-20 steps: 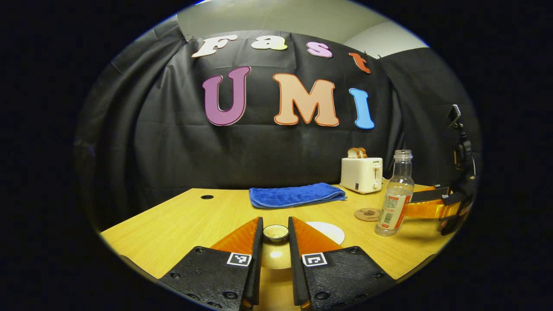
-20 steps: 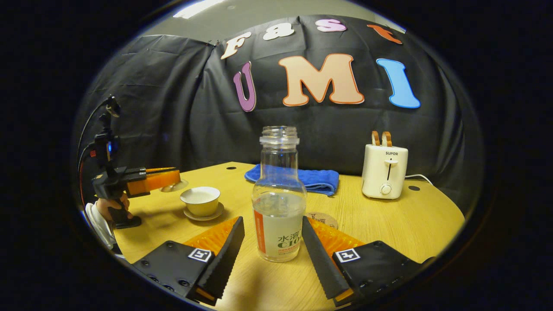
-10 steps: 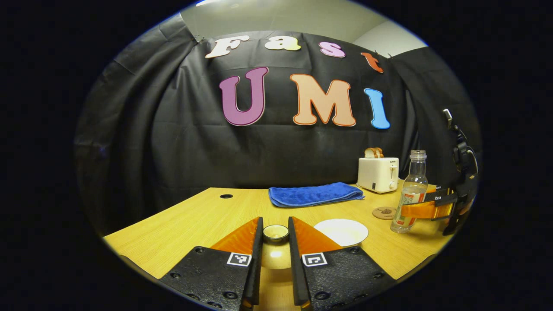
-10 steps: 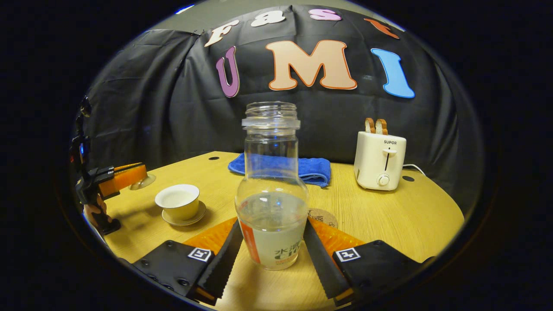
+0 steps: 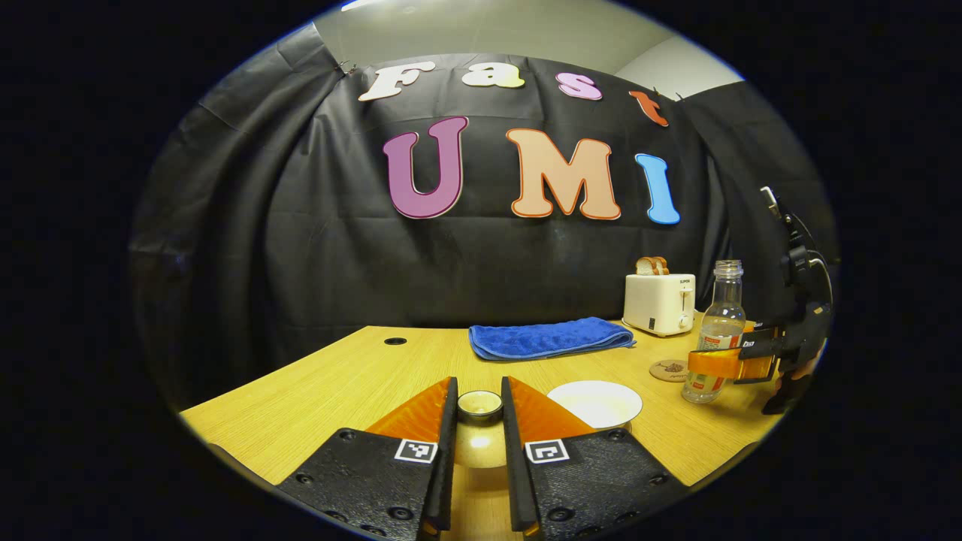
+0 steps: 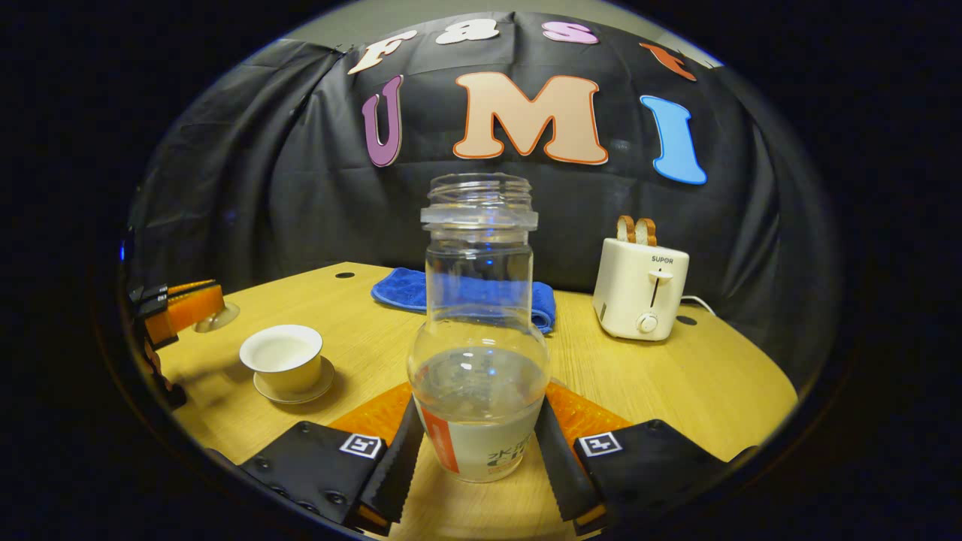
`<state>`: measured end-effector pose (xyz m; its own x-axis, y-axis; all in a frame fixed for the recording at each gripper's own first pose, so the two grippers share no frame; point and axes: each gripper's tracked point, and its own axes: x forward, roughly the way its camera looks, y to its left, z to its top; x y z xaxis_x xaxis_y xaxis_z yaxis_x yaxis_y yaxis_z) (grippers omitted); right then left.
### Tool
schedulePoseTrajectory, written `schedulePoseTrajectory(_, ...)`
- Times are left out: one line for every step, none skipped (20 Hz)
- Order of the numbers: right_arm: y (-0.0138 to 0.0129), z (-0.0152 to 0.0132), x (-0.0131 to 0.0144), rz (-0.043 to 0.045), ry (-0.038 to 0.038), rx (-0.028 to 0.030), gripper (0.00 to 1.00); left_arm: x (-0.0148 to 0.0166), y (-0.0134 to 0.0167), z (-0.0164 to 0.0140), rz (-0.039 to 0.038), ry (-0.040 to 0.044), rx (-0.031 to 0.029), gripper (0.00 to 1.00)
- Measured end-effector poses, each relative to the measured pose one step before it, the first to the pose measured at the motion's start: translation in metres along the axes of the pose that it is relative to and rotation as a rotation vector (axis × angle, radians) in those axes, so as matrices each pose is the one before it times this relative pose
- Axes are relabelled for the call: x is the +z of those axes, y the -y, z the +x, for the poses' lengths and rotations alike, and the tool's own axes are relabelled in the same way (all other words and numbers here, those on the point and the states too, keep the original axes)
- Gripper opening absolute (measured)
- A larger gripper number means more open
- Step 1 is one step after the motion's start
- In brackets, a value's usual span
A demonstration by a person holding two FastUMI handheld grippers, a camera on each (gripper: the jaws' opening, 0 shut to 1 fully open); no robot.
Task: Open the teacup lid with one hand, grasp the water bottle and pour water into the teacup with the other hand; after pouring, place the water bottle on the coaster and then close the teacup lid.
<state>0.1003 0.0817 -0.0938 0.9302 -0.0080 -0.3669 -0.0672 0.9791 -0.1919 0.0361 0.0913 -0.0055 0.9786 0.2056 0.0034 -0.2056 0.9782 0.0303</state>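
I am holding the lid (image 5: pixel 479 436) in my left tongs (image 5: pixel 479 409), both fingers pressing on its knob, up off the table (image 5: pixel 338 383) and to the left of the cup (image 5: pixel 595 402). In the right gripper view the lid (image 6: pixel 216 317) is hanging at the far left in the left tongs (image 6: pixel 188 308), beyond the cup (image 6: pixel 282 357), which is sitting open on its saucer (image 6: pixel 294 391) with a pale inside. My right tongs (image 6: pixel 479 443) are closing on the bottle (image 6: pixel 479 353): both fingers are lying against its lower body at the label, and the bottle is standing upright, uncapped, with water filling its round lower part. In the left gripper view the right tongs (image 5: pixel 718 362) are gripping the bottle (image 5: pixel 718 330) at the right edge of the table, and I cannot tell whether its base is touching the wood. The coaster (image 5: pixel 669 370) is lying bare just left of the bottle, between it and the cup. Farther back a blue towel (image 5: pixel 550 338) is lying folded, and a white toaster (image 5: pixel 660 303) with two slices of bread (image 5: pixel 651 264) is standing near the back wall
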Motion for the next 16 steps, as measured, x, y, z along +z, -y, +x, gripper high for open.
schedulePoseTrajectory(0.00205, -0.00187, -0.0001, -0.04111, -0.00596, -0.0162, 0.79, 0.00077, 0.00023, -0.00003, -0.00014, -0.00015, 0.00044, 0.28)
schedulePoseTrajectory(-0.00008, -0.0011, 0.00125, -0.03827, -0.00609, -0.00757, 0.79, -0.00068, 0.00029, 0.00012, 0.00009, 0.00006, -0.00002, 0.28)
schedulePoseTrajectory(0.0007, -0.00195, 0.00279, -0.03484, -0.00413, -0.00747, 0.79, 0.00071, 0.0002, 0.00084, -0.0002, 0.00073, -0.00012, 0.28)
schedulePoseTrajectory(0.00124, -0.00122, 0.00494, -0.03905, -0.00011, -0.00672, 0.79, -0.00037, -0.00142, -0.00201, -0.00005, 0.00015, -0.00016, 0.28)
schedulePoseTrajectory(0.00214, -0.00197, 0.00565, -0.04796, 0.00688, -0.01139, 0.78, -0.00015, 0.00013, 0.00002, 0.0005, -0.0015, 0.00011, 0.28)
schedulePoseTrajectory(0.00457, -0.00166, 0.00887, -0.0565, 0.01136, -0.02077, 0.79, -0.00046, -0.00013, 0.00148, -0.00081, 0.00106, 0.0, 0.28)
schedulePoseTrajectory(0.005, 0.00008, 0.00685, -0.05863, 0.01331, -0.02133, 0.79, 0.00062, 0.00053, -0.00039, -0.00008, 0.00148, 0.0, 0.28)
schedulePoseTrajectory(0.00386, -0.00028, 0.00775, -0.05067, 0.01113, -0.01589, 0.79, -0.00037, -0.00042, -0.00028, 0.00044, -0.00151, -0.00016, 0.28)
schedulePoseTrajectory(0.00222, 0.00028, 0.0064, -0.04433, 0.00571, -0.00627, 0.79, -0.00024, -0.00025, -0.00052, -0.00051, 0.00036, -0.00005, 0.28)
schedulePoseTrajectory(0.00014, -0.00093, 0.00343, -0.03847, -0.00072, -0.00514, 0.78, 0.00067, 0.00003, 0.00008, 0.00019, 0.00038, -0.00002, 0.28)
schedulePoseTrajectory(0.00106, 0.00016, 0.00204, -0.03279, -0.0044, -0.00216, 0.78, 0.00041, 0.00075, 0.00106, -0.00038, -0.0005, -0.00004, 0.28)
schedulePoseTrajectory(0.00032, 0.00064, 0.00397, -0.03061, -0.00373, 0.00074, 0.78, -0.0014, -0.00073, 0.00005, -0.0004, -0.0002, 0.00008, 0.28)
schedulePoseTrajectory(0.0006, 0.00218, 0.00199, -0.02787, -0.00498, -0.00091, 0.78, 0.0004, 0.00081, -0.0002, -0.00006, 0.00031, 0.00004, 0.28)
schedulePoseTrajectory(-0.00027, 0.00182, 0.00298, -0.0278, -0.00276, 0.00089, 0.79, -0.00038, -0.00027, -0.00008, -0.0005, -0.00039, 0.00004, 0.28)
schedulePoseTrajectory(-0.00016, 0.00154, 0.00299, -0.02972, -0.00051, -0.00351, 0.79, 0.0004, -0.00046, -0.0001, 0.00027, -0.0006, 0.00011, 0.28)
schedulePoseTrajectory(-0.00011, 0.0006, 0.00244, -0.0341, 0.00144, -0.00378, 0.79, -0.0003, 0.00012, 0.00065, 0.00003, 0.00041, 0.0, 0.28)
